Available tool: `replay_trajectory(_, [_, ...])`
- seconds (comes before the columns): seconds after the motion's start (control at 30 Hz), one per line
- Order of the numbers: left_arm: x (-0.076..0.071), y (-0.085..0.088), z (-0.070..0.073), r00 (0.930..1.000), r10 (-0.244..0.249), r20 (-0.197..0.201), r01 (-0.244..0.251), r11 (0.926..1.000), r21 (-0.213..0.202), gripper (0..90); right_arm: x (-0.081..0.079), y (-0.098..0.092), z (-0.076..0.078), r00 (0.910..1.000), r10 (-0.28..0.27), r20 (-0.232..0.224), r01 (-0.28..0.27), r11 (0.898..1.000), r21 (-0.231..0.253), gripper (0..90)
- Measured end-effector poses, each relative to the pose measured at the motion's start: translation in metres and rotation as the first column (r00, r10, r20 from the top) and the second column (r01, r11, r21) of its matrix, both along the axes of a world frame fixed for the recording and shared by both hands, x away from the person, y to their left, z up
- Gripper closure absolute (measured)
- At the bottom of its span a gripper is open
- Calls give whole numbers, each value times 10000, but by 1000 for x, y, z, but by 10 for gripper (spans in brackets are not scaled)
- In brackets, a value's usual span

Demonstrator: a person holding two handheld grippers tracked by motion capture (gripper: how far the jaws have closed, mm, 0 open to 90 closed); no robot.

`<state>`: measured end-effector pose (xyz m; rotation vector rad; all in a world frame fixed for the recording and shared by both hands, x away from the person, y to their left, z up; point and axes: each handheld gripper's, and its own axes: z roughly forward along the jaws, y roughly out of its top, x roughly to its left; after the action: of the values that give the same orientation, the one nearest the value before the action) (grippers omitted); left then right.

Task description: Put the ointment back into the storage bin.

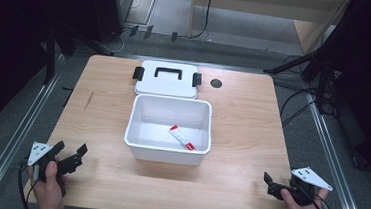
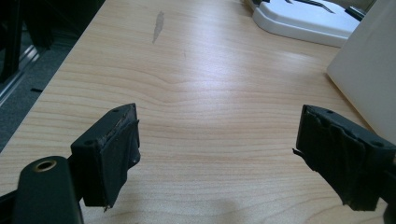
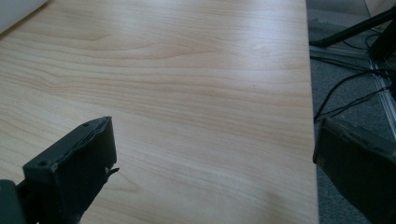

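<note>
A white open box (image 1: 138, 115) stands in the middle of the wooden table (image 1: 251, 130). Inside it lies a red and white tube (image 1: 181, 137). The box's white lid (image 1: 167, 85), with a black handle and two black clips, lies flat just behind it. My left gripper (image 1: 71, 149) rests at the table's front left corner, open and holding nothing. In the left gripper view the gripper (image 2: 218, 116) is over bare wood, with the box wall (image 2: 369, 70) at the right and the lid (image 2: 303, 21) beyond. My right gripper (image 1: 280, 181) is open at the front right, its jaws (image 3: 214, 126) wide apart near the table's right edge.
A small black round cap (image 1: 216, 83) sits in the tabletop to the right of the lid. Stands and cables (image 1: 321, 80) crowd the floor on the right. A dark scuff (image 2: 158, 25) marks the wood at the left.
</note>
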<state>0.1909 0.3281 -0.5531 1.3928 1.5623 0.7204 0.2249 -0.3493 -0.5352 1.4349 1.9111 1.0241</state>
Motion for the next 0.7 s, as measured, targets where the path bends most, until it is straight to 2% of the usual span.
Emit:
replay_trajectory(0.1, [0,0,0,10000,-8,-19,8,10000,3,142,-6,-7,-3,9998,-159,124,159,9999,2,0])
replay_trajectory(0.27, [0,0,0,10000,-3,-1,3,10000,0,142,-20,-19,-5,9989,-406,217,396,9982,445,0])
replay_trajectory(0.37, [0,-1,0,10000,3,-21,-3,10000,37,142,-25,-25,-9,9983,-538,218,527,9973,517,0])
replay_trajectory(0.53, [0,0,0,10000,17,-18,-17,10000,25,142,-24,-26,-9,9962,-796,342,768,9942,755,0])
replay_trajectory(0.63, [0,0,0,10000,16,-36,-16,10000,6,142,-20,-22,-11,9972,-732,162,711,9918,1058,2])
replay_trajectory(0.7, [0,0,0,10000,35,-46,-35,10000,19,142,-17,-19,-12,9975,-707,68,695,9916,1091,4])
